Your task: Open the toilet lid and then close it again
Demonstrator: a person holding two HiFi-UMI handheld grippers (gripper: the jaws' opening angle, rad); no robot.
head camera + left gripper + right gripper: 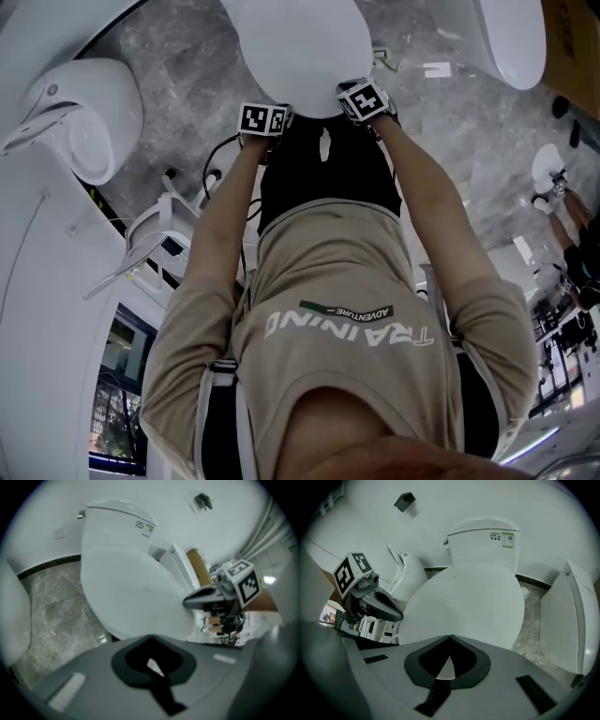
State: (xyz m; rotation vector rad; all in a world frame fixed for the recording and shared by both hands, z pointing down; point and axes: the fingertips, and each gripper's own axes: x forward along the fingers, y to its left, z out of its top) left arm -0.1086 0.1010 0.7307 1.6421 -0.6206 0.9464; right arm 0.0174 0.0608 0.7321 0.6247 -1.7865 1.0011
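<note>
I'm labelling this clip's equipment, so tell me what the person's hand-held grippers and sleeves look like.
The left hand-held gripper and right hand-held gripper each have a dark grey body, tapered black-lined jaws and a white cube printed with black square markers. The person wears a beige short-sleeved T-shirt with white lettering.

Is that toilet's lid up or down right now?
Down, shut. The lid lies flat with its smooth white top facing up in both gripper views, not leaning back against the tank.
</note>
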